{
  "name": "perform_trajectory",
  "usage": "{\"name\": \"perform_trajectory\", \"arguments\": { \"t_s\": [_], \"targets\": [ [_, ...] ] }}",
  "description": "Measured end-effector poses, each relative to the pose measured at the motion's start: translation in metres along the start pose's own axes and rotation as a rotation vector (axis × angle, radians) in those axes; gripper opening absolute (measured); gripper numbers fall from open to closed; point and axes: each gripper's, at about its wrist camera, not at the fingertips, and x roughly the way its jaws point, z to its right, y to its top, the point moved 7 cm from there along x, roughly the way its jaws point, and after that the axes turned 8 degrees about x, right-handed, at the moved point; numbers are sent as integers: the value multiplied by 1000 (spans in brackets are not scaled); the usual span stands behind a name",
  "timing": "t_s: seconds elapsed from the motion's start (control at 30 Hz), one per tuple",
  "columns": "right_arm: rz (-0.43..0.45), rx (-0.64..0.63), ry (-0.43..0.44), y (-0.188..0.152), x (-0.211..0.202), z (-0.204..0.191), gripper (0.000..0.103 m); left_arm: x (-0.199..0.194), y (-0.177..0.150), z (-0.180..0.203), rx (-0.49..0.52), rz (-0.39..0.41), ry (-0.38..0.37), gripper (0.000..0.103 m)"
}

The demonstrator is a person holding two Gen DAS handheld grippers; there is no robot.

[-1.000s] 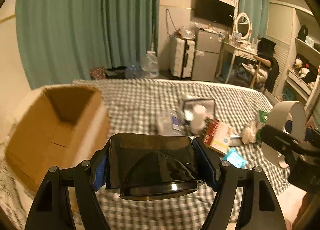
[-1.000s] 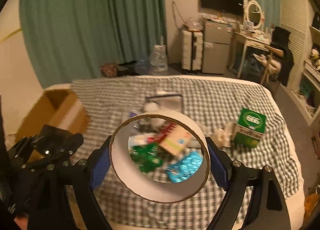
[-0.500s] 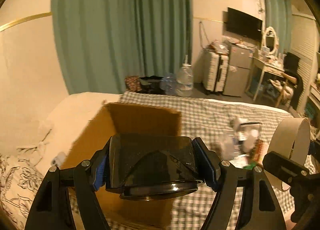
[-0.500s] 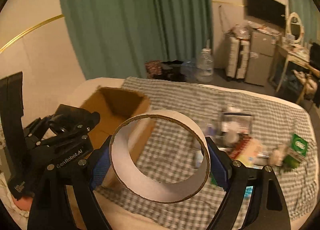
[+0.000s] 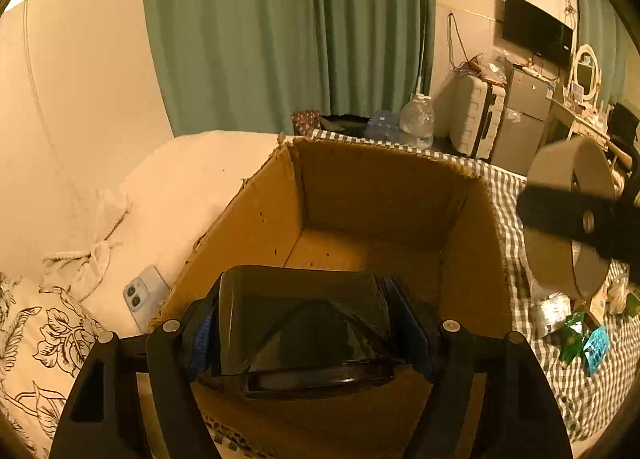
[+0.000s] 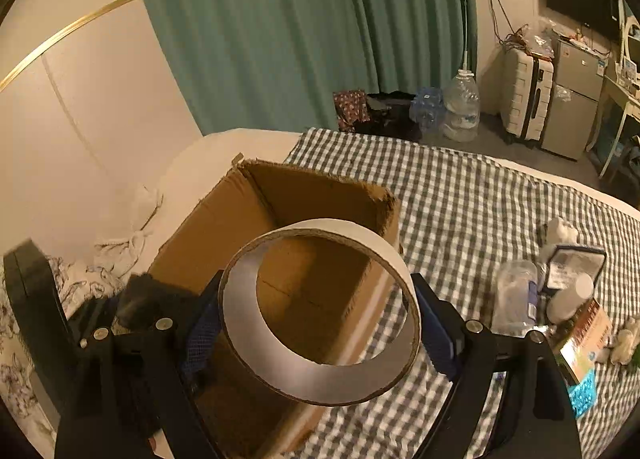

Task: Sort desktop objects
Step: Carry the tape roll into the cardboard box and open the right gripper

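So both loads are in hand and at the drop point, nothing released. The left gripper (image 5: 308, 331) has its fingers clamped on a dark, glossy plastic container (image 5: 304, 319), blue pads pressed on either side; it sits between the fingers, directly above the open cardboard box (image 5: 380, 199), whose near wall is just under the fingertips. The right gripper (image 6: 318, 323) has its fingers spread wide round a cardboard tape roll (image 6: 320, 311), pads on its outer wall, hole facing the camera; through and beyond the roll you look straight into the same box (image 6: 304, 195). In the left view the roll (image 5: 568, 219) hangs off to the right of the fingers, about over the box's right wall. The box floor looks bare in both views, as far as the held items let me see, so my read is these are the first two things to go in, or close to it. Still to do: open over the box, then go back for the rest. The leftovers lie on the checked bed cover (image 6: 460, 187), well off to the right of the right fingers: a clear bottle (image 6: 514, 295), a small framed case (image 6: 574, 267), a printed carton (image 6: 588, 331), a blue blister pack (image 6: 582, 395). A phone (image 5: 144, 293) lies on the bed left of the box; can't tell whether it counts. Call it early in the job.
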Motion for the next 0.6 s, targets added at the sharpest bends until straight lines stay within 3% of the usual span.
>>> {"name": "perform_trajectory", "arguments": {
  "t_s": [0.1, 0.17, 0.6],
  "targets": [
    [16, 8, 20, 8, 6, -6, 86, 0, -2, -3, -15, 11, 0, 82],
    [11, 4, 14, 11, 12, -11, 95, 2, 2, -9, -31, 11, -3, 103],
    [170, -63, -120, 14, -51, -6, 99, -26, 11, 0, -47, 49, -22, 103]
  ]
}}
